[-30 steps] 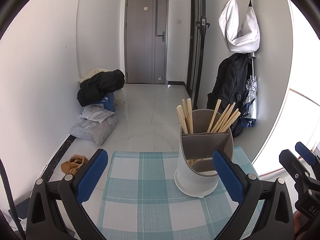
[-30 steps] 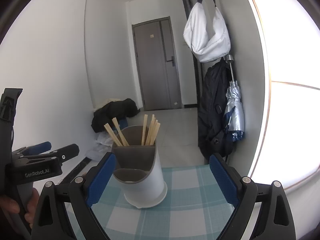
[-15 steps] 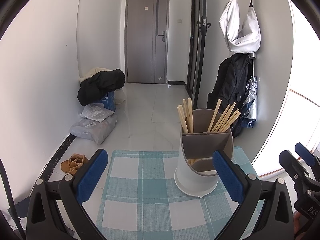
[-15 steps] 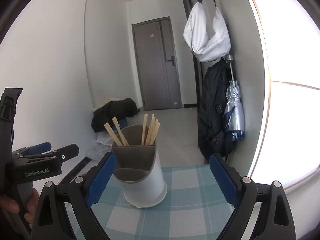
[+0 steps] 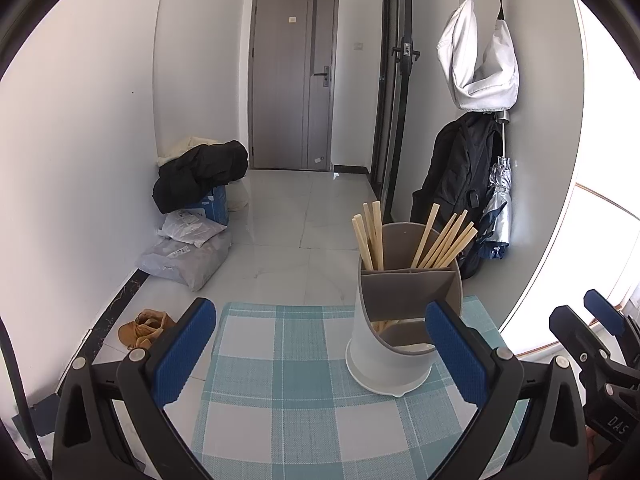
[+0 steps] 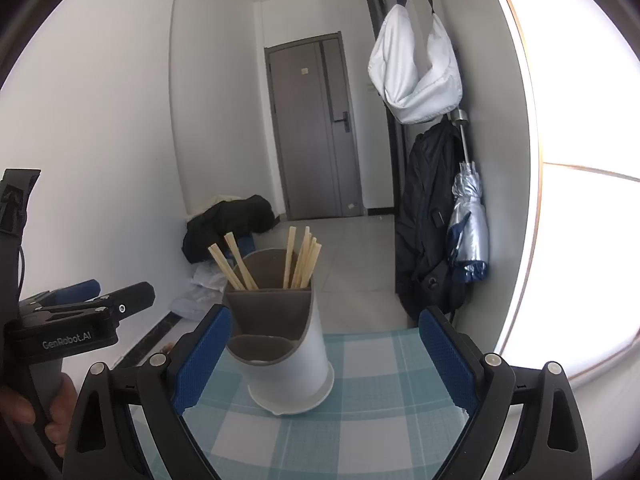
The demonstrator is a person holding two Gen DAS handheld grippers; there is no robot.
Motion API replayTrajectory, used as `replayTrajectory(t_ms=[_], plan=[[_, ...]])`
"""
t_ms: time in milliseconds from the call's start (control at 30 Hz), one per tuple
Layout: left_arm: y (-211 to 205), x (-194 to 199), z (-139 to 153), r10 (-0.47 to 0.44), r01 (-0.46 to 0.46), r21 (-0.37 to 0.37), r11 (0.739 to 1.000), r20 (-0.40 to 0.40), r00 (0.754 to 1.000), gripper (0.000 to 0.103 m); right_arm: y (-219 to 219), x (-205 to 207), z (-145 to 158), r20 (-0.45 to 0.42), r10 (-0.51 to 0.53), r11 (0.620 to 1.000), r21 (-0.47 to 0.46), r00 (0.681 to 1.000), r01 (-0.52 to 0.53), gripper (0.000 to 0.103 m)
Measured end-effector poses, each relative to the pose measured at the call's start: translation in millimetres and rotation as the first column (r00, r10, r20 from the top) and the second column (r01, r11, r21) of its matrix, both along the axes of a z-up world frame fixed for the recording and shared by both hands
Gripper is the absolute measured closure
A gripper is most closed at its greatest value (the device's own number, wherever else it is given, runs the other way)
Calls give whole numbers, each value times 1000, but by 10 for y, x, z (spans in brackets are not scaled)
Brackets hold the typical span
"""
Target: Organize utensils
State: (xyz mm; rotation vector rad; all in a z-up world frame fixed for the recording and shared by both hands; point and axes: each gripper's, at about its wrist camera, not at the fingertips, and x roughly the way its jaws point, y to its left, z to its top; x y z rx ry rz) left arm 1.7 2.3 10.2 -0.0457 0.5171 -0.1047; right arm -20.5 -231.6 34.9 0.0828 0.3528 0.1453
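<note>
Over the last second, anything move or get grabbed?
No visible change. Both grippers, left and right, hang open and empty short of the utensil holder; the chopsticks stand in its two back compartments, and the holder sits where it was on the checked mat.

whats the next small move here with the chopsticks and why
Probably ease the right tongs forward and up toward the left bunch of chopsticks in the holder. Both tongs are open and empty, the chopsticks sit split across two rear compartments, and the holder stands nearly centred ahead of the right one.
</note>
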Motion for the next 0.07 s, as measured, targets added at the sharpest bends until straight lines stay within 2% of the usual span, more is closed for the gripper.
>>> replayTrajectory(t_ms=[67], plan=[[-5,4,3,-1,1,-1,1000,-2,1000,1,1,6,1,-4,3,1000,0,1000,-3,8]])
